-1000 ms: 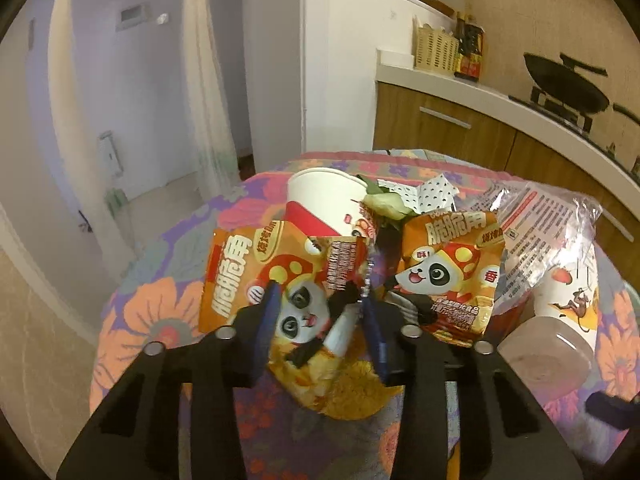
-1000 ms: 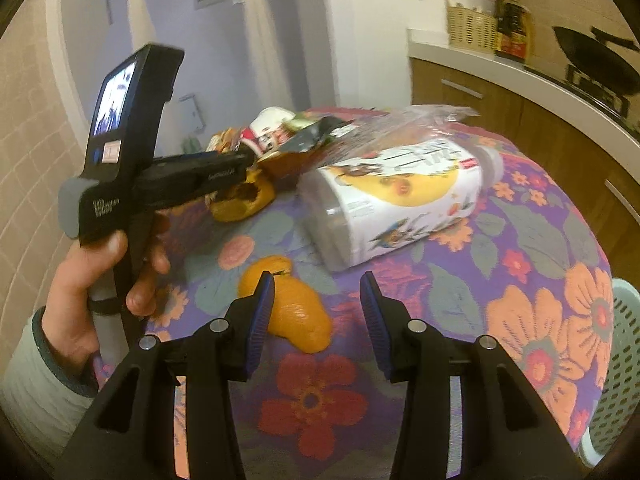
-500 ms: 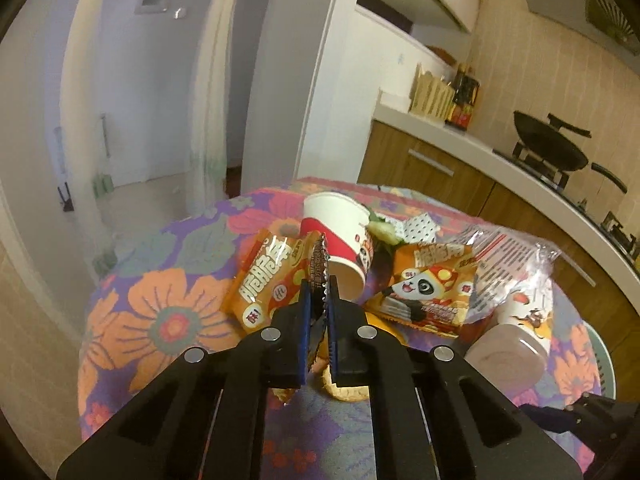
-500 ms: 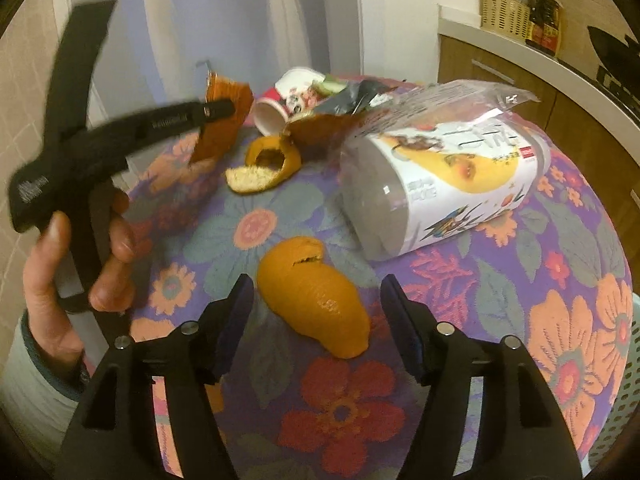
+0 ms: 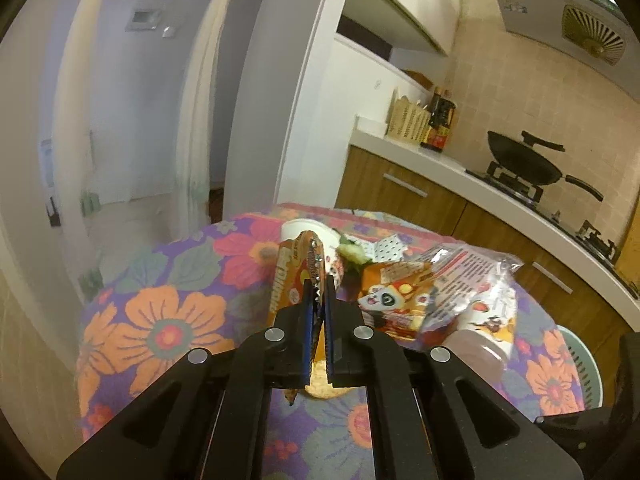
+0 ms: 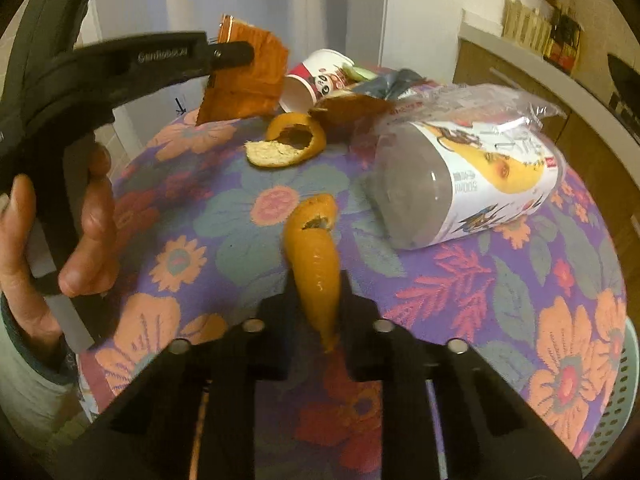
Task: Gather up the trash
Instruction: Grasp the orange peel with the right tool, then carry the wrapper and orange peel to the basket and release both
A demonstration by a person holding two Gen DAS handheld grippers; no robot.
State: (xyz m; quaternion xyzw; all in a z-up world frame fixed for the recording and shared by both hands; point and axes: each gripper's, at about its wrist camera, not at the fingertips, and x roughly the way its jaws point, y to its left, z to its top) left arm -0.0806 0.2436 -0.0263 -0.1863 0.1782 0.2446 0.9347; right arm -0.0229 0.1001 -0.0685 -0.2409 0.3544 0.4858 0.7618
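My left gripper (image 5: 318, 292) is shut on an orange panda snack wrapper (image 5: 285, 280), pinched edge-on and held up off the table; in the right wrist view that wrapper (image 6: 248, 84) hangs from the left gripper (image 6: 236, 54) at the upper left. My right gripper (image 6: 316, 280) points down at the flowered tablecloth (image 6: 240, 216), its jaws closing on a long orange peel (image 6: 314, 244) that is squeezed narrow between the pads. A second curled peel (image 6: 292, 140) lies further back.
A tipped plastic jar (image 6: 472, 184) under a clear bag lies to the right, with a paper cup (image 6: 316, 76) and another panda wrapper (image 5: 394, 296) behind it. A pale green basket (image 6: 616, 412) stands beside the table's right edge. A hand (image 6: 84, 240) grips the left tool.
My left gripper closed on the snack wrapper and lifted it off the table. My right gripper moved down over the orange peel and its fingers came together on it.
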